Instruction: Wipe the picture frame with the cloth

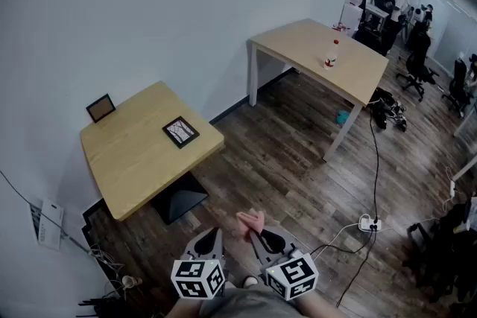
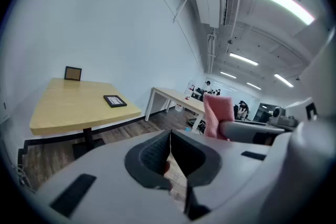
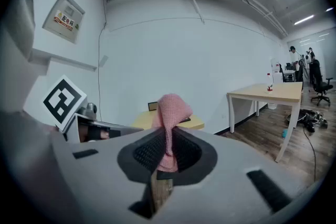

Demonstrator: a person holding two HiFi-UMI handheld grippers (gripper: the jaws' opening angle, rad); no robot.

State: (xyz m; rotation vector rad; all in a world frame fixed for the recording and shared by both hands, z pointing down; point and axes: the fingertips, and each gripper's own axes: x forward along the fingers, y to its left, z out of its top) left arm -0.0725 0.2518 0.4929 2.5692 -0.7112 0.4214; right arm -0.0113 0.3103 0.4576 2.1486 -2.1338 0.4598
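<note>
Right tool (image 3: 167,150) pinching cloth (image 3: 170,110), head view shows frame (image 1: 180,132)

Your pink knitted cloth (image 3: 169,113) is pinched between your right gripper's (image 3: 167,140) jaws, its bunched top poking up at the centre of the right gripper view. The black picture frame (image 1: 180,132) lies flat, face up, near the wooden table's (image 1: 127,160) right edge, left of centre in the head view. A second dark frame (image 1: 100,108) stands upright at the table's far-left corner.
</note>
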